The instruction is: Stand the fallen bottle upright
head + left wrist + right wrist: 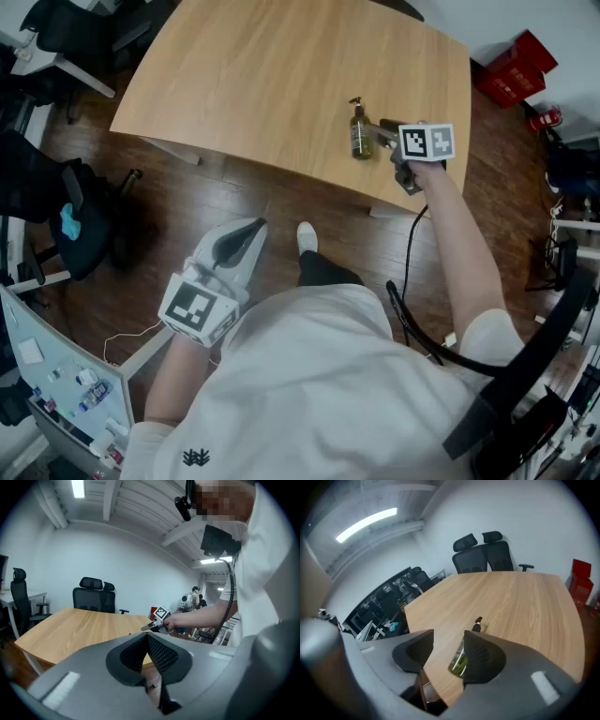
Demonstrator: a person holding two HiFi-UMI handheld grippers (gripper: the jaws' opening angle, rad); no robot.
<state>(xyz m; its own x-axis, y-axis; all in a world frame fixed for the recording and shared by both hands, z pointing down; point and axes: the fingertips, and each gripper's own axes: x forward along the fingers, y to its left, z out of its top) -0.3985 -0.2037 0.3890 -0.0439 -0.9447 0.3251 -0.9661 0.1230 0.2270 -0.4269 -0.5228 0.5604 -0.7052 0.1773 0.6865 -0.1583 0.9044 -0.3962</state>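
Near right edge of table [281, 75]: bottle [361, 136] just left of my R tongs [383, 134], jaws apart, unclamped; pump end far, flat/upright unclear. L tongs [251, 228] closed, well off.

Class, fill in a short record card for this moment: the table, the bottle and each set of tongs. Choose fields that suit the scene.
surface: wooden table
item: small greenish pump bottle, near the table edge closest to the person
bottle pose: lying or standing cannot be told for sure from these views
right tongs: open, gripping nothing; close beside the bottle, contact unclear
left tongs: shut, empty, held low over the floor, away from the table
background: black office chairs beyond the far side of the table
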